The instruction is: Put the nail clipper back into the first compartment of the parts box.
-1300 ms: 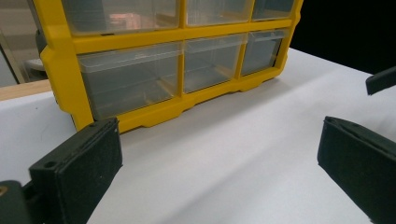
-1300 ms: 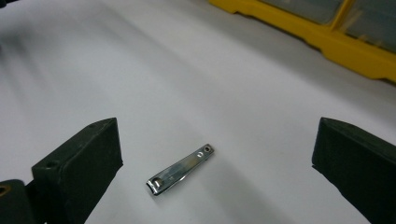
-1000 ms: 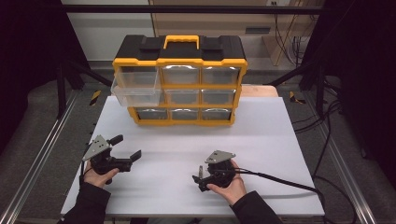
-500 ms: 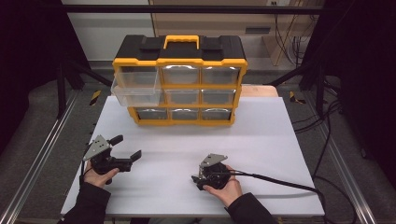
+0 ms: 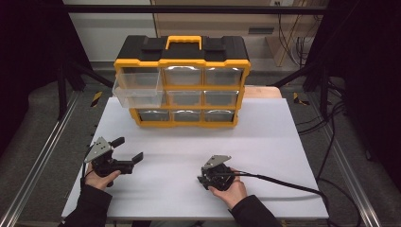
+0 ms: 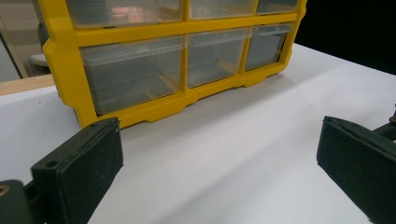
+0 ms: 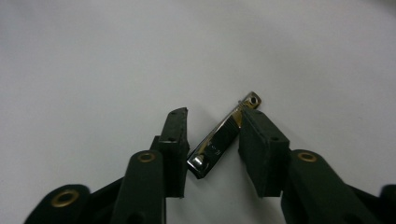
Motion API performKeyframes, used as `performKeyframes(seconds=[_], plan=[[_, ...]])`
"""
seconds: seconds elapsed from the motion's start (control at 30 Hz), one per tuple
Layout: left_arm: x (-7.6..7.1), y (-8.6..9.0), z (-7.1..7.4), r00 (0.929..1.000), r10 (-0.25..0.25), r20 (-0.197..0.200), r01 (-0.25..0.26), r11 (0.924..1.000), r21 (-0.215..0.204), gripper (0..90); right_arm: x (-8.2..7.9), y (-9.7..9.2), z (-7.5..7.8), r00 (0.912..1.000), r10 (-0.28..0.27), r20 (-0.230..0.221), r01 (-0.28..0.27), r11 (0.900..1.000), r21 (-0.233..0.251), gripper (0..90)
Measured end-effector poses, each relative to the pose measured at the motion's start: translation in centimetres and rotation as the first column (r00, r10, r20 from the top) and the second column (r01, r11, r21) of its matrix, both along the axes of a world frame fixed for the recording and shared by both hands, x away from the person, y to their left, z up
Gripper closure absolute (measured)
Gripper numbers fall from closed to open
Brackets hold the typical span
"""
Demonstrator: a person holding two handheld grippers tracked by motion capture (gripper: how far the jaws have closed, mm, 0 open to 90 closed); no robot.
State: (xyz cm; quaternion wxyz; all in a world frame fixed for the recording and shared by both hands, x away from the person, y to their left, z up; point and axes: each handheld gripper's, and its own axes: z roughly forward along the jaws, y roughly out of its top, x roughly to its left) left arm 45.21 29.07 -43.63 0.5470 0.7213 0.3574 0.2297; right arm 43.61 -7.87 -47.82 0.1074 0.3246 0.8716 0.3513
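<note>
Nail clipper caught slantwise between closing jaws

Nail clipper (image 7: 219, 142), small and shiny, lies flat on the white table (image 5: 283, 142) near the person's edge, well apart from the cabinet, and it is the reason the right hand sits where it does.

Going from the left: the left gripper (image 5: 126, 149) rests low on the table in the person's left hand (image 5: 97, 177), jaws spread wide with nothing between them. It points toward the yellow drawer cabinet (image 5: 182, 85), whose bottom row of clear drawers (image 6: 135, 72) faces it in the left gripper view. One upper-left drawer (image 5: 137, 92) stands pulled out, probably left open to receive something small.

At the middle right, the right gripper (image 7: 212, 135) is tipped down over the clipper. Its jaws have just been closing, and the clipper lies diagonally between them. The right-hand pad appears to touch the clipper's upper end, and the left pad stands just beside its lower end; I cannot tell whether both press firmly yet. Such a slanted hold likely comes from approaching a flat, thin piece from above, and it may let the metal pivot as the squeeze finishes.
</note>
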Motion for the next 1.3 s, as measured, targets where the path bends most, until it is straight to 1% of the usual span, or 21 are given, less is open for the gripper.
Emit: performKeyframes(seconds=[0.1, 0.13, 0.17, 0.2, 0.3, 0.33, 0.5, 0.6, 0.63, 0.77, 0.9, 0.97, 1.0, 1.17, 1.3], plan=[[0.0, 0.0, 0.0, 1.0, 0.001, 0.0, -0.001, 1.0, 0.001, 0.3, 0.1, -0.2, 0.0, 1.0, 0.001, -0.007, -0.001, 1.0, 0.0, 69.7], [0.0, 0.0, 0.0, 1.0, 0.001, 0.0, -0.001, 1.0, 0.001, 0.3, 0.1, -0.2, 0.0, 1.0, 0.001, -0.007, -0.001, 1.0, 0.0, 69.7], [0.0, 0.0, 0.0, 1.0, 0.001, 0.0, -0.001, 1.0, 0.001, 0.3, 0.1, -0.4, 0.0, 1.0, 0.001, -0.008, -0.001, 1.0, 0.006, 72.1], [0.0, 0.0, 0.0, 1.0, 0.002, -0.001, -0.002, 1.0, 0.002, 0.3, 0.1, -0.4, 0.1, 0.9998, -0.006, -0.02, 0.006, 0.9999, 0.008, 73.6], [0.0, 0.0, 0.0, 1.0, 0.002, -0.001, -0.002, 1.0, 0.002, 0.3, 0.3, -0.8, 0.0, 0.9998, -0.01, -0.018, 0.01, 0.9998, 0.015, 76.5], [0.0, 0.0, 0.0, 1.0, 0.002, -0.001, -0.002, 1.0, 0.002, 0.3, 0.2, -0.8, 0.0, 0.9994, -0.019, -0.028, 0.02, 0.9996, 0.018, 77.2], [0.0, 0.0, 0.0, 1.0, 0.003, -0.001, -0.003, 1.0, 0.002, 0.3, 0.2, -0.9, -0.1, 0.9993, -0.023, -0.029, 0.024, 0.9991, 0.034, 76.9], [0.0, 0.0, 0.0, 1.0, 0.003, -0.002, -0.003, 1.0, 0.004, 0.3, 0.1, -0.9, -0.2, 0.9996, -0.019, -0.02, 0.02, 0.9992, 0.033, 75.6], [0.0, 0.0, -0.1, 1.0, 0.002, -0.002, -0.002, 1.0, 0.005, 0.3, 0.1, -0.9, -0.2, 0.9999, -0.013, -0.009, 0.013, 0.9994, 0.031, 75.7], [0.0, -0.1, -0.1, 1.0, 0.002, -0.004, -0.002, 1.0, 0.006, 0.3, 0.0, -0.9, -0.2, 0.9999, -0.011, -0.007, 0.011, 0.9997, 0.023, 78.4], [0.0, -0.1, -0.1, 1.0, 0.003, -0.005, -0.003, 1.0, 0.007, 0.3, 0.0, -0.9, -0.2, 0.9999, -0.011, -0.01, 0.011, 0.9996, 0.025, 79.2], [0.0, -0.1, -0.1, 1.0, 0.002, -0.004, -0.002, 1.0, 0.006, 0.4, 0.1, -1.0, -0.2, 0.9999, -0.002, -0.01, 0.002, 0.9997, 0.024, 79.3], [0.0, 0.0, -0.1, 1.0, 0.003, -0.004, -0.003, 1.0, 0.005, 0.4, 0.1, -1.0, -0.1, 0.9998, -0.004, -0.017, 0.004, 0.9997, 0.024, 79.3], [0.0, 0.0, -0.1, 1.0, 0.005, -0.003, -0.005, 1.0, 0.002, 0.4, 0.2, -1.0, 0.0, 0.9997, -0.003, -0.024, 0.003, 0.9997, 0.025, 79.5], [0.0, 0.0, -0.1, 1.0, 0.006, -0.002, -0.006, 1.0, 0.001, 0.4, 0.2, -1.3, 0.7, 1.0, -0.004, -0.008, 0.004, 0.9991, 0.042, 79.5]])
